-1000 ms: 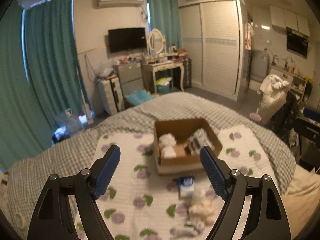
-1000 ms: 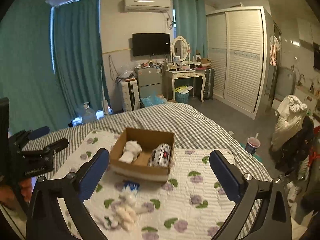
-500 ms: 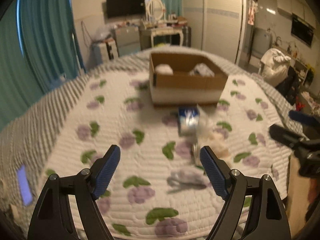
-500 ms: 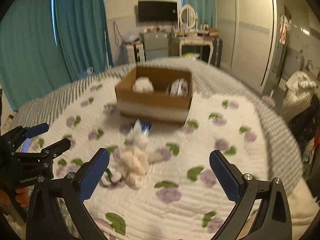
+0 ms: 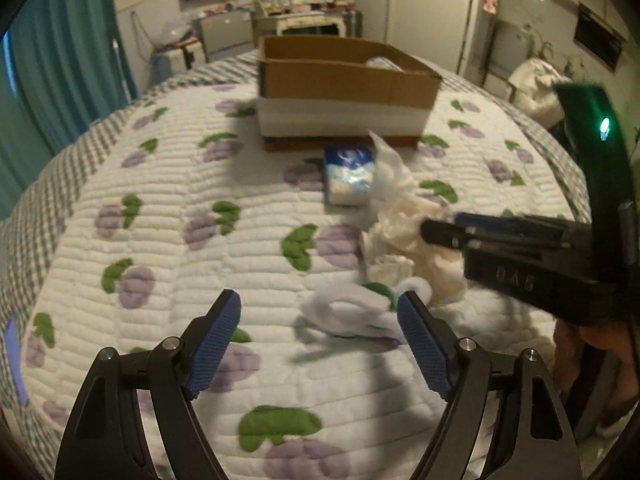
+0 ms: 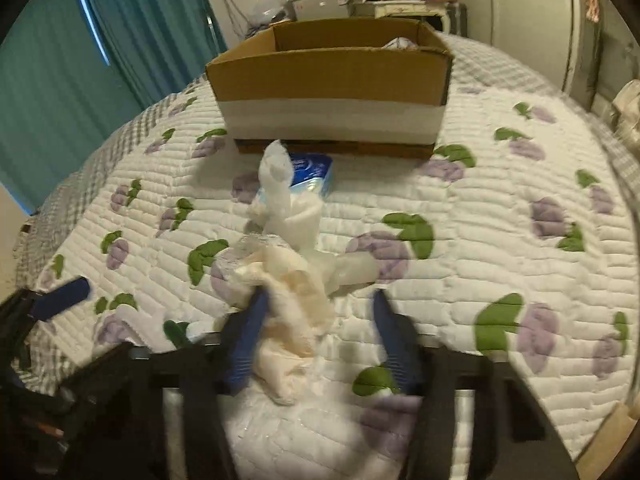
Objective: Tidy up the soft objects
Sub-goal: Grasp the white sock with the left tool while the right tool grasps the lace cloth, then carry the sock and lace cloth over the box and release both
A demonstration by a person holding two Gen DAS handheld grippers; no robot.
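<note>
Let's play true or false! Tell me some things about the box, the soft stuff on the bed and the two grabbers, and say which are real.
1. The cardboard box sits on the quilt. True.
2. The blue tissue pack is inside the box. False: it lies on the quilt in front of it.
3. The left gripper holds a sock. False: it is open, holding nothing.
4. The right gripper is open around the cream bundle. True.
</note>
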